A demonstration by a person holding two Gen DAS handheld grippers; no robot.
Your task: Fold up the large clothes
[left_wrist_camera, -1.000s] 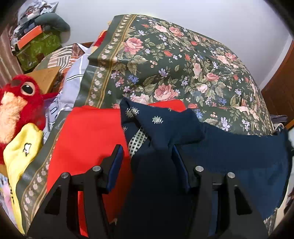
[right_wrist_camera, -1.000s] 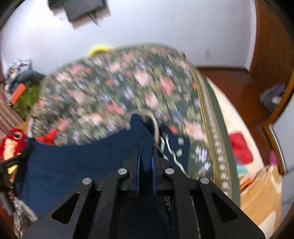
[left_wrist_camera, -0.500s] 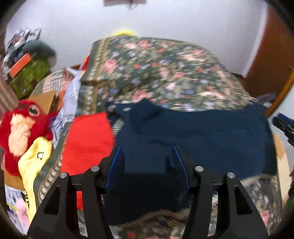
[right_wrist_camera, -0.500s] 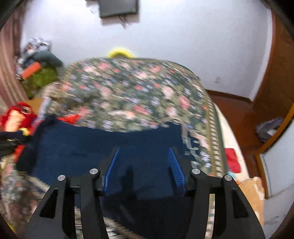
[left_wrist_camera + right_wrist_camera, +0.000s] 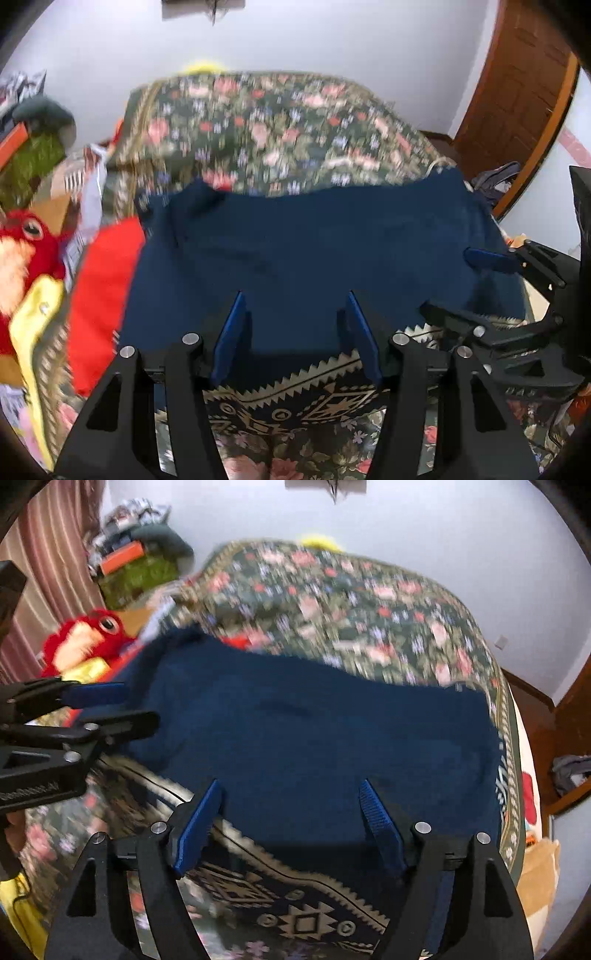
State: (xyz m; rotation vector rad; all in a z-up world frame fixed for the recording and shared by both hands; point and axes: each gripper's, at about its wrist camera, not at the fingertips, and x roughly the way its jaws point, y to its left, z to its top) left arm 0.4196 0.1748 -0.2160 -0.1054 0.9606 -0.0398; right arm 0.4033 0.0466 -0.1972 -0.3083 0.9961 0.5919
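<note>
A large navy blue garment lies spread flat on the floral bed; it also shows in the right wrist view. Its near hem carries a gold and white patterned border, seen too in the right wrist view. My left gripper is open and empty, just above the near part of the garment. My right gripper is open and empty over the garment's near edge. Each gripper shows in the other's view: the right one and the left one.
The floral bedspread covers the bed. A red cloth, a red plush toy and a yellow cloth lie at the left. Cluttered boxes stand at the back left. A wooden door is at the right.
The right gripper, shut on the navy garment a second ago, has opened and let it go. Both grippers have pulled back toward the near edge. The garment now lies spread out flat.
</note>
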